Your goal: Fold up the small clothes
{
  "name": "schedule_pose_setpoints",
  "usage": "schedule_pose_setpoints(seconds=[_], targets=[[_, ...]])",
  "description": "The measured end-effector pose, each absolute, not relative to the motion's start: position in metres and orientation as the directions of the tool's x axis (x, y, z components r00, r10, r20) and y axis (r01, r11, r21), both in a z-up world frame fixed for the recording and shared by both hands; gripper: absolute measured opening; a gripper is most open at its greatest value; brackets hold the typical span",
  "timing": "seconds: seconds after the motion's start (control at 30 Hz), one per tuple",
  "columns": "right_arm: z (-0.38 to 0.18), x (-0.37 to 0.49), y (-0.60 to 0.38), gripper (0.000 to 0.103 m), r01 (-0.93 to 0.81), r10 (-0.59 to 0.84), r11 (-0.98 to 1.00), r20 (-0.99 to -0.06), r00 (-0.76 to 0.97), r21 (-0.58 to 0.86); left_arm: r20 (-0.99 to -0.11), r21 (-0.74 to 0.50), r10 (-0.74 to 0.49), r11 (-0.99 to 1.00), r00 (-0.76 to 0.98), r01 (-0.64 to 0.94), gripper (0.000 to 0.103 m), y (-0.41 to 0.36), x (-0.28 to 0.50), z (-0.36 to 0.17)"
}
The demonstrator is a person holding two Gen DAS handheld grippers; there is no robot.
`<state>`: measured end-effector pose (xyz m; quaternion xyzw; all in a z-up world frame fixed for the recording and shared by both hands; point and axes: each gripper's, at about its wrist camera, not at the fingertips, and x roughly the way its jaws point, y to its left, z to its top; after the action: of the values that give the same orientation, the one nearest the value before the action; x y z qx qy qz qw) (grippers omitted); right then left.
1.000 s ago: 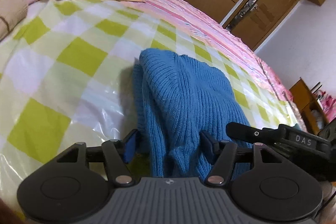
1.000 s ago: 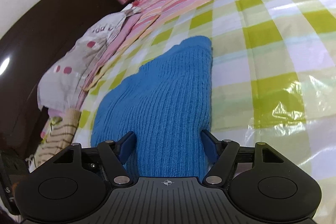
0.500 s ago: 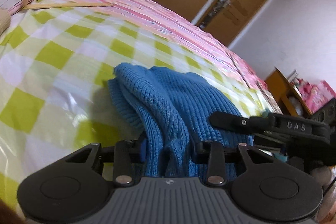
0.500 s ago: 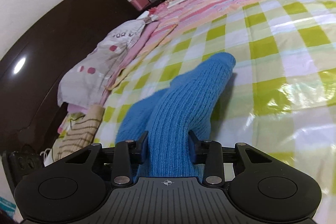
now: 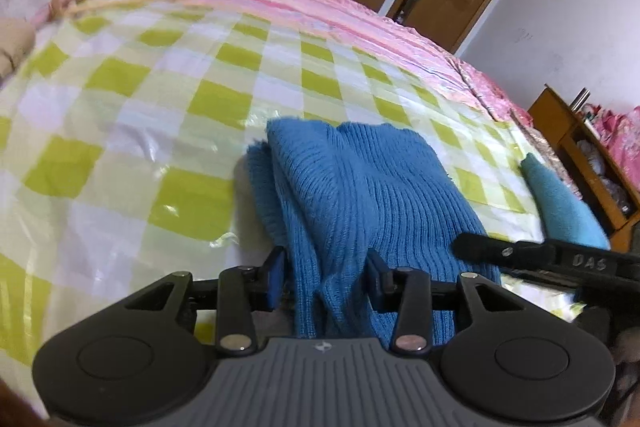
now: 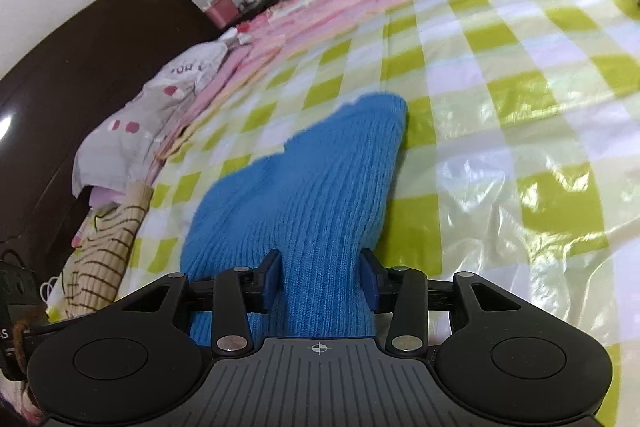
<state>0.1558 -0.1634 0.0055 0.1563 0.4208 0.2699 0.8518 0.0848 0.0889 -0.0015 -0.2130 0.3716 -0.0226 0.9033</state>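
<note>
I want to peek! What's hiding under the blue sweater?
Around the blue sweater, only the green checked plastic sheet shows, so that probably lies beneath. Anything right under the knit is covered.

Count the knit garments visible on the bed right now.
3. A blue ribbed knit lies mid-bed on the checked sheet; a teal piece sits at the bed's right edge; a cream striped knit lies by the pillow. More may be hidden.
</note>
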Motion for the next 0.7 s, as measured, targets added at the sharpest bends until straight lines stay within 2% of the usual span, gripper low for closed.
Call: schedule_pose_setpoints(seconds=[0.23, 0.3, 0.4, 0.5, 0.7], targets=[[0.029, 0.145, -0.167, 0.039, -0.368, 0.562, 0.826, -0.574, 0.596, 0.426, -0.649, -0.271, -0.079, 0.954, 0.757, -0.132, 0.047, 0.076, 0.088, 0.017], [0.028, 0.144, -0.161, 0.029, -0.377, 0.555, 0.832, -0.578, 0.599, 0.408, -0.657, -0.229, -0.05, 0.964, 0.752, -0.136, 0.047, 0.07, 0.091, 0.015], [0.021, 0.144, -0.151, 0.022, -0.386, 0.542, 0.84, -0.604, 0.584, 0.38, -0.687, -0.144, 0.001, 0.98, 0.726, -0.138, 0.047, 0.063, 0.094, 0.007], [0.01, 0.147, -0.144, 0.021, -0.373, 0.501, 0.864, -0.642, 0.58, 0.337, -0.695, -0.132, 0.009, 0.981, 0.719, -0.14, 0.047, 0.062, 0.094, 0.004], [0.018, 0.14, -0.146, 0.021, -0.355, 0.484, 0.874, -0.64, 0.596, 0.33, -0.687, -0.1, 0.037, 0.984, 0.725, -0.145, 0.047, 0.057, 0.085, 0.014]])
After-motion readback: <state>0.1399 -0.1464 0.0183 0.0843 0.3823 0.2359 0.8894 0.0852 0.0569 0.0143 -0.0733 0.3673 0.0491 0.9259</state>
